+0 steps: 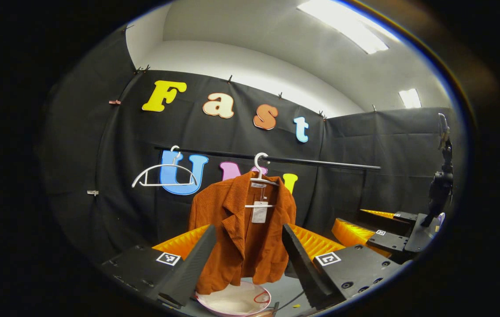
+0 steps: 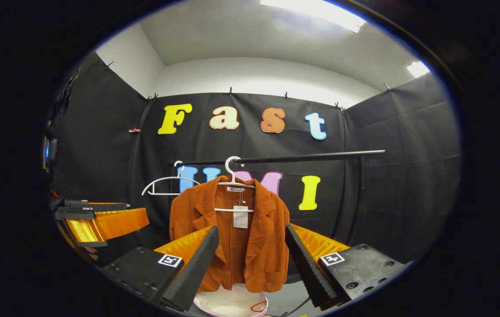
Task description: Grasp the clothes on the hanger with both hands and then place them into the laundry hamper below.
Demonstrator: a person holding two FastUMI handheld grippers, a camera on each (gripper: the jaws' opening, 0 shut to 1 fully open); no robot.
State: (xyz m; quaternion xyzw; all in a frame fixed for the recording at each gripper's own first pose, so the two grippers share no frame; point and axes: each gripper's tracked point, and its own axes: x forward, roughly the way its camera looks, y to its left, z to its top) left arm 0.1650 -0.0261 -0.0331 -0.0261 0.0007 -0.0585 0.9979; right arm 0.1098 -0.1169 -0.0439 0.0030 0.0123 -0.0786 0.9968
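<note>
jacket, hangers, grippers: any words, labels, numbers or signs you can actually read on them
Paper tag hanging at the front of the orange jacket: too small to read.
Neck label inside the collar: blurred, unreadable.
Square black-and-white markers on the gripper bodies: coded patterns, no letters or numbers.
Empty white hanger, black rail, pink hamper: no text visible.

The jacket [image 1: 243, 229] I face is ribbed, matt corduroy-like cloth with a paper tag [image 1: 259, 212]. Its hanger [image 1: 261, 176] looks smooth plastic, the rail [image 1: 320, 163] matt, the hamper [image 1: 234, 301] glossy.
</note>
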